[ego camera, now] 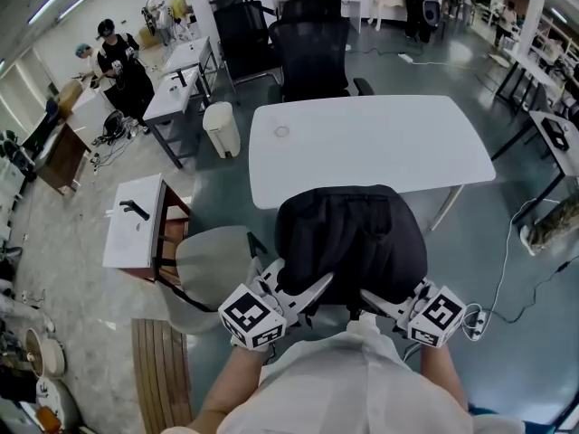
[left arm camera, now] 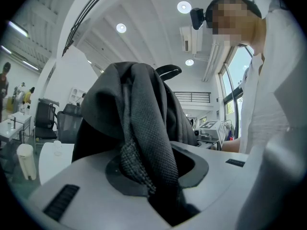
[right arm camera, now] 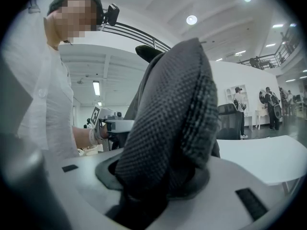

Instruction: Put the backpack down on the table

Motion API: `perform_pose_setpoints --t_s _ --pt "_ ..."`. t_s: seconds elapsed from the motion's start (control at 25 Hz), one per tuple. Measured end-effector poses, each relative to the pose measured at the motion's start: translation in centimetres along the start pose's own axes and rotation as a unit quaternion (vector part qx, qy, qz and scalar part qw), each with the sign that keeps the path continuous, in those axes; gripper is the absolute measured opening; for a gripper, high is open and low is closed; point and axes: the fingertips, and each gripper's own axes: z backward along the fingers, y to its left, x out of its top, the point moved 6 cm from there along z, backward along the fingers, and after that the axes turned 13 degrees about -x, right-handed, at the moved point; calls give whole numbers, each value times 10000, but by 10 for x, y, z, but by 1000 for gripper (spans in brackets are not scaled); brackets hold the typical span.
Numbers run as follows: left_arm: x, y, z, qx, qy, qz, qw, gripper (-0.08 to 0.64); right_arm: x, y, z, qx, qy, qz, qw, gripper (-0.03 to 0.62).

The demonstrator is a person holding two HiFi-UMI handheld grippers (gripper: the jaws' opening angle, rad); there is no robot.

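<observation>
The carrying step is in hand. The black backpack (ego camera: 351, 238) hangs between the two tools at the near edge of the white worktop (ego camera: 380, 138), and in the head view its bulk overlaps that edge. I cannot tell whether its bottom already touches the worktop.

The left tool (left arm camera: 148, 176) is clamped on a thin fold of the backpack's dark woven fabric, its jaws nipped close. The right tool (right arm camera: 160, 178) is clamped on a thicker padded part, probably a shoulder strap, so its jaws stand wider. Both tools sit short of the worktop's near edge, on the person's side.

As I judge it, the next move is to carry the backpack further in over the worktop. It then needs lowering until its base bears the weight and the straps slacken. Only then should both tools let go. A small round thing (ego camera: 282, 131) lies toward the worktop's far left and should be easy to miss.
</observation>
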Motion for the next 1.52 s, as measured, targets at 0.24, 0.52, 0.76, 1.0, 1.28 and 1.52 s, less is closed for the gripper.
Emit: perform_pose_setpoints --t_s 0.24,0.52,0.76,1.0,1.28,1.52 --pt "-1 3 -6 -27 28 21 10000 126 -1 -5 1 -31 -9 -36 10000 196" --pt "0 14 -21 -37 66 87 9999 126 -2 -24 -1 0 14 -77 10000 198" --pt "4 34 -47 -27 123 175 9998 124 0 -56 -5 57 79 -150 9998 198" --pt "6 65 -91 -129 151 222 9996 124 0 -108 -8 20 104 -223 9997 198" --pt "15 95 -172 -320 158 246 9991 124 4 -189 13 -169 116 -263 9994 197" --pt "27 107 -242 -451 160 149 9987 125 10 -251 40 -336 21 -224 9992 198"
